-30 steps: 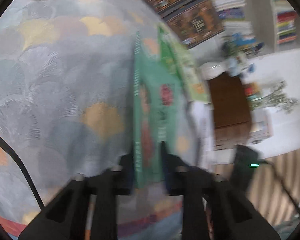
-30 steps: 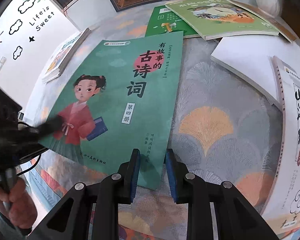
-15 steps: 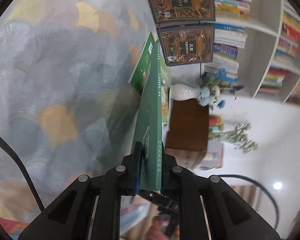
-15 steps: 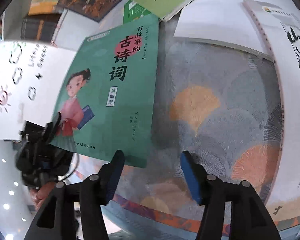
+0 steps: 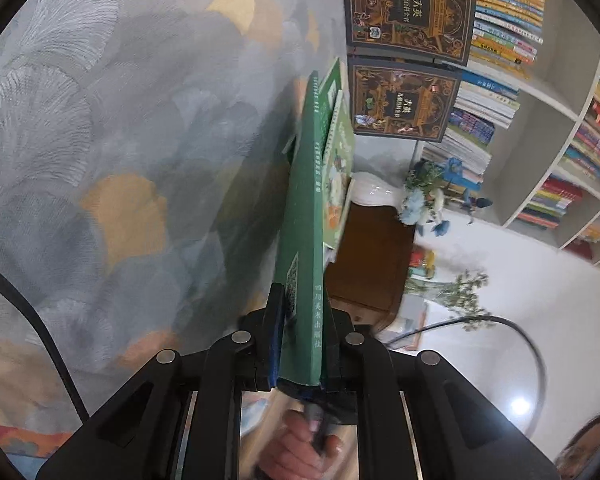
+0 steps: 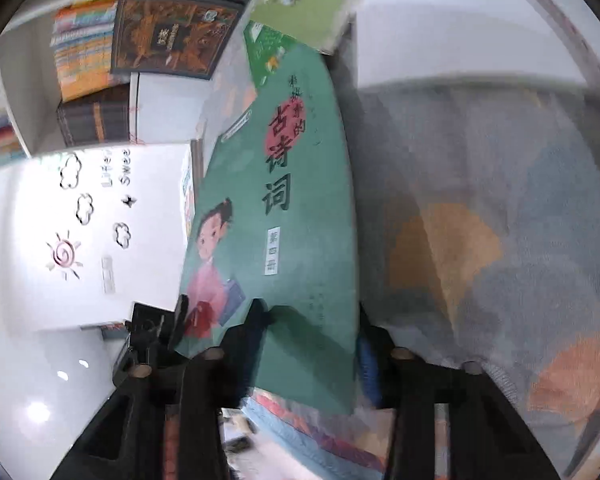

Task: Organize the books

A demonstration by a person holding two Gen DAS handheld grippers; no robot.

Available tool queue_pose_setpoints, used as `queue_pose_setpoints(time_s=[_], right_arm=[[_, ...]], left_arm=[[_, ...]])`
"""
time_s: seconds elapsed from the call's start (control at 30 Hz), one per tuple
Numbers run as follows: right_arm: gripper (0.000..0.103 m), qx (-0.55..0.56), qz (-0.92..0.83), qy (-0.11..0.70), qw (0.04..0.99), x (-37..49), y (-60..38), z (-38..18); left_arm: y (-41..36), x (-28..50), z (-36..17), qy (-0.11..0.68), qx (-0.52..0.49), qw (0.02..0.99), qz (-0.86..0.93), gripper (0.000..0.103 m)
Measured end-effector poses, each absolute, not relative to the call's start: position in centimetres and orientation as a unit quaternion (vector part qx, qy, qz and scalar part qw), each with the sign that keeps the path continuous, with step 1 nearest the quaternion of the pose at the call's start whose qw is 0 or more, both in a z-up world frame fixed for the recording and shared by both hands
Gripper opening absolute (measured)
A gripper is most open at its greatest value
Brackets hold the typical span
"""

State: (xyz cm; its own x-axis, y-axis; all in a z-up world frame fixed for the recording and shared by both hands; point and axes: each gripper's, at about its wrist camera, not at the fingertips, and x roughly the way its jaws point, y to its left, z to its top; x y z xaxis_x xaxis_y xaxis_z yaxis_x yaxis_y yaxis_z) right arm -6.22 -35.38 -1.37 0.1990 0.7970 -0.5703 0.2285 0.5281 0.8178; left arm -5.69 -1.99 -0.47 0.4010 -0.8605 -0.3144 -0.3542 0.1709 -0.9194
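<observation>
A green book with a girl on its cover (image 6: 284, 240) stands lifted on edge over the patterned cloth (image 5: 120, 140). My left gripper (image 5: 300, 344) is shut on its spine end (image 5: 304, 240), and the book runs straight away from the camera. In the right wrist view the left gripper (image 6: 152, 332) shows as a dark shape at the cover's left corner. My right gripper (image 6: 310, 332) straddles the book's lower edge. Its jaws are closing, one finger (image 6: 256, 320) in front of the cover and the other behind the right edge, with a gap still visible.
Two dark ornate books (image 5: 408, 8) (image 5: 400, 100) and a light green book (image 5: 340, 168) lie beyond. A white book (image 6: 460, 20) lies at the right. A filled bookshelf (image 5: 540, 80), a vase of flowers (image 5: 424, 196) and a wooden cabinet (image 5: 372, 256) stand behind. A hand (image 5: 300, 440) shows below.
The left gripper rolled, and the green book went from lying nearly flat to standing on edge. The right gripper let go, opened wide, then moved around the book's lower edge and narrowed.
</observation>
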Motion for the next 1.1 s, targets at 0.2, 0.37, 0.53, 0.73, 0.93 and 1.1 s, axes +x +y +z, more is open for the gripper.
queue_pose_setpoints(time_s=[0.2, 0.37, 0.53, 0.73, 0.93, 1.1], right_arm=[[0.026, 0.265, 0.205, 0.584, 0.739, -6.5, -33.1, 1.7], [0.026, 0.176, 0.205, 0.587, 0.763, -7.6, -31.1, 2.3], [0.026, 0.148, 0.207, 0.578, 0.775, -9.2, -30.1, 2.8], [0.026, 0.105, 0.219, 0.541, 0.805, -10.1, -26.0, 5.9], [0.026, 0.061, 0.224, 0.508, 0.83, -9.6, -21.0, 9.1], [0.026, 0.051, 0.238, 0.488, 0.838, -7.7, -16.5, 10.5]], left_arm=[[-3.6, -5.2, 1.8, 0.555, -0.455, 0.666, -0.203, 0.008], [-5.2, -5.8, 3.5, 0.567, -0.34, 0.723, -0.201, 0.008], [-6.1, -7.1, 5.9, 0.546, -0.222, 0.782, -0.204, 0.009], [-3.6, -6.9, 8.8, 0.517, -0.188, 0.807, -0.218, 0.009], [0.1, -6.1, 10.5, 0.498, -0.167, 0.821, -0.226, 0.012], [5.5, -4.7, 11.4, 0.474, -0.194, 0.83, -0.219, 0.012]])
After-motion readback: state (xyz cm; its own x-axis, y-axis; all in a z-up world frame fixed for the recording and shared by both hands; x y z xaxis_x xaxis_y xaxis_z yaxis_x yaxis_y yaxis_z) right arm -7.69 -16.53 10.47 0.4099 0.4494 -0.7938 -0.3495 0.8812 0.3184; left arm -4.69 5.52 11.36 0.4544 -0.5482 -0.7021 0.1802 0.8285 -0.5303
